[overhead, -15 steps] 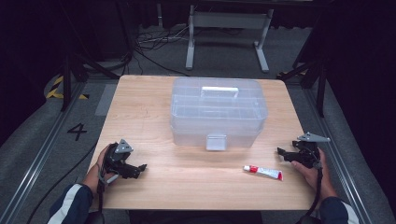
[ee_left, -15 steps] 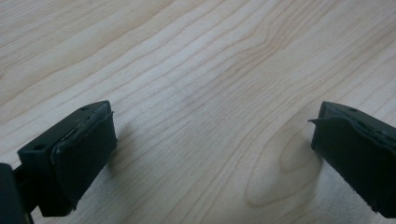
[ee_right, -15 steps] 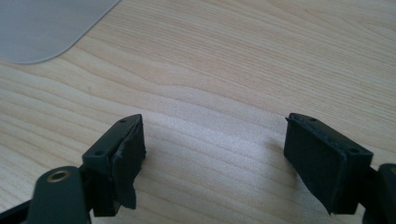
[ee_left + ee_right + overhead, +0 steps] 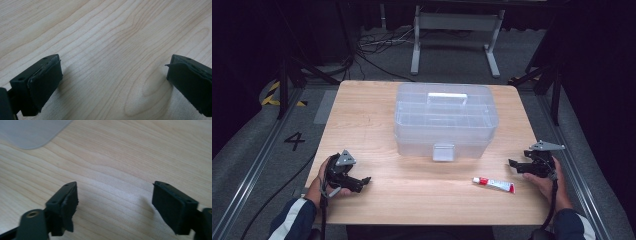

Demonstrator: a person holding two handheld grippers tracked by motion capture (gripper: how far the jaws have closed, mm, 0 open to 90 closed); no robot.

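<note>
Tube (image 4: 493, 184) lies on the table (image 4: 372, 115) near the front edge, just left of your right gripper (image 4: 515, 163). Your left gripper (image 4: 365, 181) rests at front left, jaws spread, empty. Box (image 4: 445, 120) sits mid-table. Right gripper: jaws spread, empty.

The large clear plastic storage box (image 4: 445, 120) with its white handle stands at the middle of the light wooden desk (image 4: 367, 107), toward the far edge, and blocks any straight pass across the centre. Bare desk runs along its left and right sides to the far corners. A wide strip along the near edge lies free, broken by 1 obstacle: the small white tube with a red cap (image 4: 494, 184) near the right near corner. Bare wood lies between the jaws of the left gripper (image 4: 113, 82) and right gripper (image 4: 113, 205).
</note>
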